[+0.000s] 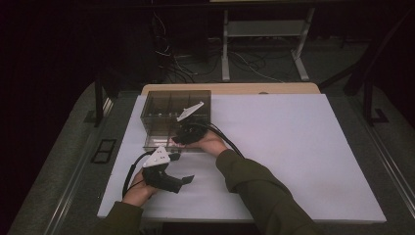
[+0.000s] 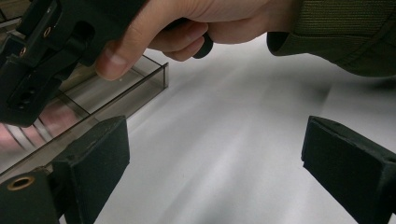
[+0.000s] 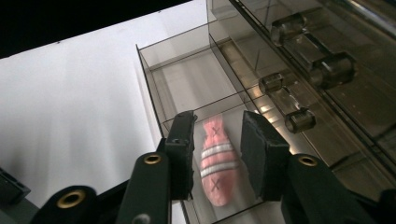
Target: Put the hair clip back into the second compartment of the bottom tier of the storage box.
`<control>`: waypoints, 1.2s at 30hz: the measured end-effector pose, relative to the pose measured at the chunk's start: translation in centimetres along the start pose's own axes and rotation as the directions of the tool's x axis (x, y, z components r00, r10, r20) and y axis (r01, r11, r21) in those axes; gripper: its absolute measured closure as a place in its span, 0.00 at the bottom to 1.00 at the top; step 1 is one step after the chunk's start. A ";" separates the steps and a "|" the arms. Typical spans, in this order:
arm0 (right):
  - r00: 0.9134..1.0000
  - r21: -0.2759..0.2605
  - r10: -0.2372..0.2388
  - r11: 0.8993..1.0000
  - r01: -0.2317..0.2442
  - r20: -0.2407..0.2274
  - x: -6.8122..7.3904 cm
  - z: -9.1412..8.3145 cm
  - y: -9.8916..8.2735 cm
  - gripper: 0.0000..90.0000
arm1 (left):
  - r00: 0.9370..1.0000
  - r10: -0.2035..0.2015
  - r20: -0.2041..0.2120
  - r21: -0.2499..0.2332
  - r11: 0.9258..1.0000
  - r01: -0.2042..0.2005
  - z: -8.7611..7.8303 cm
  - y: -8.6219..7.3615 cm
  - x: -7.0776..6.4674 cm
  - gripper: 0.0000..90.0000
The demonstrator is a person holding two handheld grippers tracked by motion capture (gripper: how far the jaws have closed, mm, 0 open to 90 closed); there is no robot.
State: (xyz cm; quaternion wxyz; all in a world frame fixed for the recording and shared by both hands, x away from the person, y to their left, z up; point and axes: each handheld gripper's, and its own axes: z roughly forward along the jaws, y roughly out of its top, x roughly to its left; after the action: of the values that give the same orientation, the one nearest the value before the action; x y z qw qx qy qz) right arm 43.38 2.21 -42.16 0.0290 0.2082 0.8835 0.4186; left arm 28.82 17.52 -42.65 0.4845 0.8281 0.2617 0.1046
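Near the white table's (image 1: 293, 147) far-left corner, a smoky clear drawer box (image 1: 161, 105) with one drawer (image 3: 187, 93) pulled out. Inside that drawer, a pink striped fish-shaped piece (image 3: 216, 161) lying flat — framed between the right gripper (image 3: 217, 149) pads, slightly parted, not pressing it. Left gripper (image 2: 215, 158) by the near-left edge — wide open over bare tabletop.

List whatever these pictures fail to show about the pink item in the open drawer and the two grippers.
- Pink striped item: in the right gripper view, its near end is cut off behind the drawer front; whether the right gripper touches it is unclear.
- High view: the right gripper and hand cover the drawer's contents.
- Left gripper: its own view crops both open jaws at the bottom edge.
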 end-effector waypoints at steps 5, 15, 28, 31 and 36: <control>1.000 -0.004 0.013 1.000 -0.013 -0.003 -0.2 -0.4 0.0 0.69 | 1.000 0.000 -0.001 -0.001 1.000 0.000 0.0 0.0 0.0 0.07; 0.998 -0.032 0.061 0.998 -0.062 -0.030 0.0 -1.8 -0.5 0.65 | 1.000 -0.003 -0.004 0.001 1.000 0.003 0.0 0.0 0.1 0.07; 0.997 -0.062 0.065 0.996 -0.068 -0.035 0.0 -4.9 -2.1 0.58 | 1.000 -0.010 -0.013 -0.003 1.000 0.010 0.1 -0.1 0.0 0.07; 0.998 -0.062 0.060 0.996 -0.062 -0.035 0.1 -5.4 -2.4 0.56 | 1.000 0.002 -0.014 0.003 1.000 -0.002 0.1 -0.1 0.1 0.07; 0.999 -0.049 0.039 0.998 -0.040 -0.016 0.2 -6.3 -3.0 0.52 | 1.000 0.000 -0.016 0.003 1.000 0.000 0.0 -0.1 0.1 0.07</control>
State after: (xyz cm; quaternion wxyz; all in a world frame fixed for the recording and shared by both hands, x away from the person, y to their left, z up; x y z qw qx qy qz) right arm 40.69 -4.00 -40.28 0.0194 0.2217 0.8689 0.4422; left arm 28.90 17.58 -42.75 0.4814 0.8279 0.2655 0.1108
